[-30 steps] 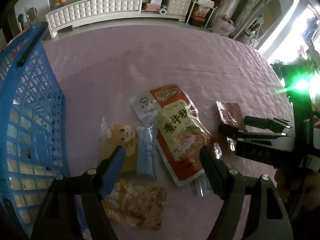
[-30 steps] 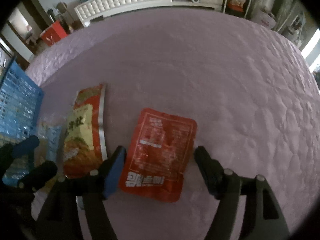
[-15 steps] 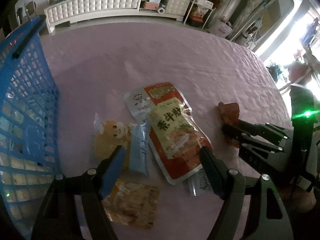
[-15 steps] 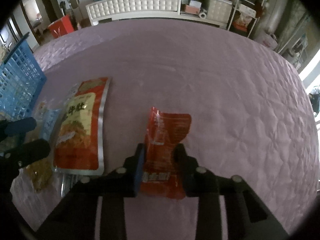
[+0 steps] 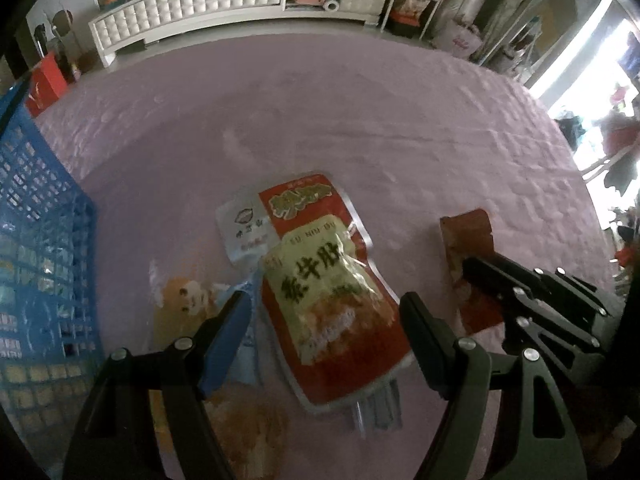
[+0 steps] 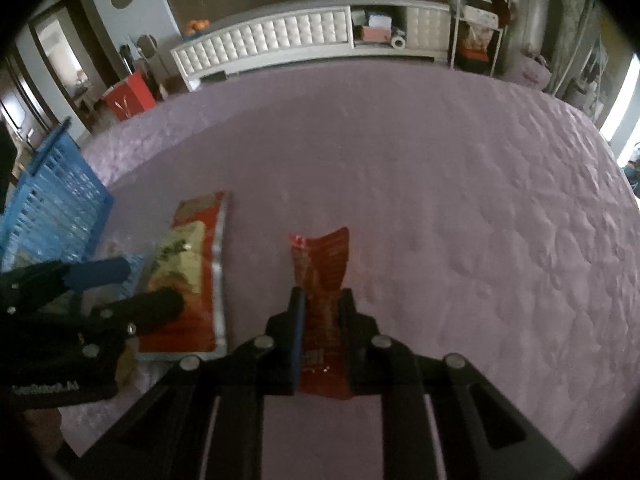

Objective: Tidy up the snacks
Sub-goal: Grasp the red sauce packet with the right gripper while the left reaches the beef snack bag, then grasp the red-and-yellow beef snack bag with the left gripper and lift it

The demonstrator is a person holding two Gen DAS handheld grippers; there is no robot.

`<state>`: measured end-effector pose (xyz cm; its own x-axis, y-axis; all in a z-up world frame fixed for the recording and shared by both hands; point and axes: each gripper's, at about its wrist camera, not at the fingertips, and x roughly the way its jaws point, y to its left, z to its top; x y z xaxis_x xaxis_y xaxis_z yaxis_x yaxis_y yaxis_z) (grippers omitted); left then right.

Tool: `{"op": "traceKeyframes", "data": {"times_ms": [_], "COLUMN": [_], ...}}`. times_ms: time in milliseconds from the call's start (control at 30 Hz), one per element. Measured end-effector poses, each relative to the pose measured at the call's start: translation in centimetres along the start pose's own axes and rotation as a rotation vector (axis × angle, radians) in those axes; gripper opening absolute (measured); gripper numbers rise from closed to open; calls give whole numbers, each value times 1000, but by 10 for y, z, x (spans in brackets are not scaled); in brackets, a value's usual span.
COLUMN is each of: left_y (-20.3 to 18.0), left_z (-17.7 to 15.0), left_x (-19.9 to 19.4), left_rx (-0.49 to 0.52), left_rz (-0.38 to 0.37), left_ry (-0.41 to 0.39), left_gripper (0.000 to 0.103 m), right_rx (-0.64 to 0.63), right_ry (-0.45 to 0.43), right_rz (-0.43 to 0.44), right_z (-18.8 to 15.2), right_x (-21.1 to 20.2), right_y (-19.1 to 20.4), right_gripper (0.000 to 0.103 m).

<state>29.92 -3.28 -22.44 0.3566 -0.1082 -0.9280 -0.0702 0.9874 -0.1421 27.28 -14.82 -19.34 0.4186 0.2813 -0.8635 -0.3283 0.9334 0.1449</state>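
Your right fingers (image 6: 298,320) are closing on the red pouch (image 6: 322,264), which stands squeezed and folded between them, its top edge sticking up past the tips and its lower edge hanging behind them toward the camera; the right gripper (image 6: 322,320) points steeply down at the purple quilt (image 6: 460,200). Seen from your left wrist, that same pouch (image 5: 466,236) rises beyond the right gripper (image 5: 480,276), off to the right of the snack pile. Your left fingers (image 5: 228,328) are spread wide with nothing pinched; the left gripper (image 5: 324,328) hangs over the big red-and-yellow packet (image 5: 324,292), which lies flat on the quilt between the two tips. A white packet (image 5: 240,228) peeks out from under the big packet's upper left corner. A pale blue packet (image 5: 248,332) lies just left of the big one, partly hidden by your left finger, and beside it a clear bag with a bear face (image 5: 180,296). Nearer the camera an orange packet (image 5: 248,420) lies blurred between the gripper's arms. The blue basket (image 5: 36,240) stands at the left edge, near the pile; what it holds is too blurred to name. Beyond the quilt runs a white tufted bench (image 6: 272,40).
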Motion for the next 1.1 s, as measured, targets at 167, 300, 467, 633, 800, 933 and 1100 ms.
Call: {"op": "traceKeyframes", "data": {"times_ms": [167,300,467,633,800,933,1100], "left_y": [-6,-20,-24,-19,-21,-20,-19], "left_z": [11,15,18,12,5,-3,-12], "left_x": [12,20,30,18,1,-20,-42], "left_rx": [2,26,-3,6,44,69,75], "left_rz": [56,125,125,132,106,86,55], "left_ry": [20,26,57,38,-5,-31,-62], "left_gripper": [74,74,68,41,28,16,13], "right_rx": [25,44,11,27,49,53,59], "right_ry": [-8,-8,-6,-20,-11,-14,-39], "right_rz": [45,76,80,98,129,143,165], "right_z": [2,2,6,5,2,-2,-3], "right_x": [6,6,8,9,8,0,-28], "right_y": [-9,-15,-15,-17,-15,-13,-5], "right_gripper": [18,19,19,17,15,13,3]}}
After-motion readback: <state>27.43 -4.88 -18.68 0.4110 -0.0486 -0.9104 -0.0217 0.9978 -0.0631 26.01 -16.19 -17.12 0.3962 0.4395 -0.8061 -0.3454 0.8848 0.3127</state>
